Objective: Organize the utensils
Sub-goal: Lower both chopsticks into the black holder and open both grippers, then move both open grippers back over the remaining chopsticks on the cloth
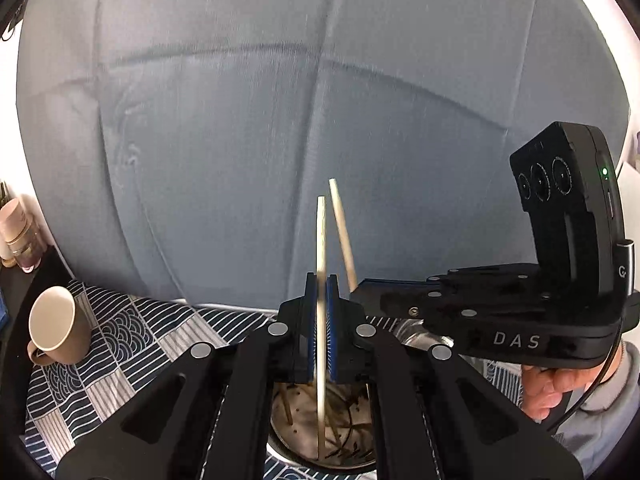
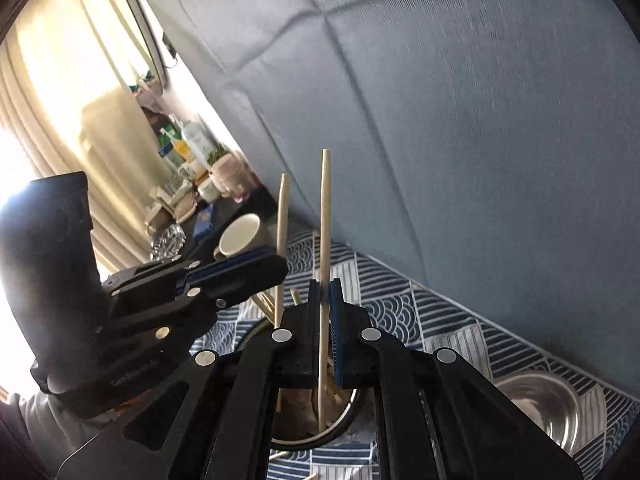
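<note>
Both tongs, left gripper and right gripper, each pinch one pale wooden chopstick above the perforated steel holder, loose sticks still lying outside.

Chopsticks: pale wood, matt, smooth. Steel holder beneath them: glossy metal (perforated base). Tablecloth around the holder: printed woven cloth, matt. Fingers: ribbed blue pads, black matt plastic. Cup left of holder: matt beige.

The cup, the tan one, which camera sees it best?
The left wrist view: the cup sits in plain sight on the patterned cloth, handle and inside showing. In the right wrist view the cup looks small and the left gripper hides its lower part.
</note>
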`<state>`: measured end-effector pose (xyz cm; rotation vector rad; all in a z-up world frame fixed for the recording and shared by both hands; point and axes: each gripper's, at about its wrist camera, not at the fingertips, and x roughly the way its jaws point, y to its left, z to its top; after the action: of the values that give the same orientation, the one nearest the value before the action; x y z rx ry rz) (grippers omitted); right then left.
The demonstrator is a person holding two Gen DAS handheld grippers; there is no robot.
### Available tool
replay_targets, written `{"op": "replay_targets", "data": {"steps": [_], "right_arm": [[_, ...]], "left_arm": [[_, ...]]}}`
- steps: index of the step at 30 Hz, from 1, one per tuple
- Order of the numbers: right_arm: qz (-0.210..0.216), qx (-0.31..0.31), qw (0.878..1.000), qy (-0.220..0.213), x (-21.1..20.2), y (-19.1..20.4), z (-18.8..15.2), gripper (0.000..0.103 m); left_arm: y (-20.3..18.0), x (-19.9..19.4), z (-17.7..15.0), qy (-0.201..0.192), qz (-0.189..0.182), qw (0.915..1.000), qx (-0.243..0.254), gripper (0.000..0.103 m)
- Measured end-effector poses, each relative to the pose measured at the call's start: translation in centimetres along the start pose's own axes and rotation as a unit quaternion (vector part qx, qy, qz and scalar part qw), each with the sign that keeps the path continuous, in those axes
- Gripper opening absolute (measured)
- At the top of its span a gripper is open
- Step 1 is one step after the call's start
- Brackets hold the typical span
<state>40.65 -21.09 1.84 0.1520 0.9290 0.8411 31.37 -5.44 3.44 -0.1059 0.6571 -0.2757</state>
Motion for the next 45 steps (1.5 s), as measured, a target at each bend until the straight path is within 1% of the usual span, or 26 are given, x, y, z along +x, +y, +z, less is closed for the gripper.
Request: {"op": "replay_targets", "data": {"steps": [6,9,14,16,18,20,21,23,24,25,29,30,31,32,33,34,35,37,38,40,42,45], "right_arm": [[-0.006,0.009,1.000,0.005,-0.2,-0.7,-1.2,0.005],[-0.006,0.019,1.000,0.001,-0.5,-1.0,-1.3,0.008],[-0.009,0.025,1.000,-0.005,-1.2,-0.9,-1.4,0.009],[-0.017,0.023,1.000,-0.007,-1.5,-0.6,-1.3,0.009],[-0.019,0.024,0.999,-0.009,-1.8,-0.4,-1.3,0.009],[-0.027,0.027,0.999,-0.011,-2.3,-0.3,-1.4,0.010],[-0.031,0.029,0.999,-0.012,-2.7,-0.2,-1.4,0.012],[-0.041,0.029,0.999,-0.015,-3.3,0.1,-1.5,0.019],[-0.046,0.028,0.998,-0.016,-3.7,0.3,-1.6,0.024],[-0.050,0.027,0.998,-0.016,-4.0,0.4,-1.8,0.026],[-0.072,0.026,0.997,-0.017,-5.4,1.3,-2.5,0.035],[-0.076,0.027,0.997,-0.018,-5.8,1.6,-2.8,0.038],[-0.081,0.028,0.996,-0.017,-6.1,1.9,-3.2,0.041],[-0.090,0.030,0.995,-0.015,-6.4,2.3,-3.7,0.044],[-0.101,0.033,0.994,-0.012,-6.6,2.6,-4.2,0.048],[-0.110,0.037,0.993,-0.009,-6.7,2.9,-4.6,0.051],[-0.115,0.040,0.993,-0.006,-6.8,3.1,-5.0,0.052],[-0.123,0.050,0.991,0.005,-6.9,3.8,-6.2,0.057],[-0.128,0.052,0.990,0.010,-6.8,4.1,-6.9,0.057],[-0.140,0.052,0.988,0.028,-6.5,4.8,-8.3,0.062],[-0.153,0.049,0.986,0.050,-6.0,5.4,-10.1,0.063],[-0.169,0.062,0.981,0.073,-5.3,5.8,-12.2,0.069]], "left_arm": [[0.3,-0.2,-0.7,0.013,0.004,0.9999,0.001,0.005],[1.3,-0.2,-1.3,0.016,-0.006,0.9998,-0.003,0.005],[0.4,-1.7,-1.4,0.016,0.002,0.9998,0.012,0.005],[0.3,-2.1,-1.4,0.018,0.002,0.9997,0.016,0.005],[0.3,-2.7,-1.3,0.017,0.004,0.9997,0.020,0.007],[0.4,-3.2,-1.3,0.019,0.004,0.9996,0.022,0.013],[0.5,-3.6,-1.3,0.018,0.006,0.9995,0.025,0.018],[0.6,-4.3,-1.3,0.018,0.006,0.9994,0.030,0.023],[0.6,-4.7,-1.3,0.019,0.004,0.9993,0.033,0.026],[0.7,-5.1,-1.3,0.021,0.006,0.9991,0.036,0.029],[1.2,-5.9,-2.0,0.034,0.004,0.9980,0.053,0.032],[1.5,-6.0,-2.2,0.039,0.001,0.9977,0.056,0.037],[1.5,-6.4,-2.4,0.043,-0.002,0.9973,0.060,0.045],[1.7,-6.7,-2.7,0.046,-0.004,0.9968,0.064,0.049],[1.9,-7.0,-3.1,0.050,-0.006,0.9964,0.068,0.055],[2.2,-7.2,-3.5,0.055,-0.008,0.9959,0.071,0.056],[2.6,-7.4,-3.8,0.061,-0.011,0.9954,0.072,0.057],[3.4,-7.7,-4.7,0.080,-0.012,0.9942,0.072,0.068],[3.9,-7.7,-5.0,0.085,-0.011,0.9938,0.071,0.070],[4.5,-7.9,-5.9,0.102,-0.012,0.9918,0.076,0.077],[4.8,-7.9,-7.0,0.120,-0.009,0.9885,0.092,0.077],[5.3,-7.5,-8.9,0.149,-0.010,0.9829,0.107,0.082]]}}
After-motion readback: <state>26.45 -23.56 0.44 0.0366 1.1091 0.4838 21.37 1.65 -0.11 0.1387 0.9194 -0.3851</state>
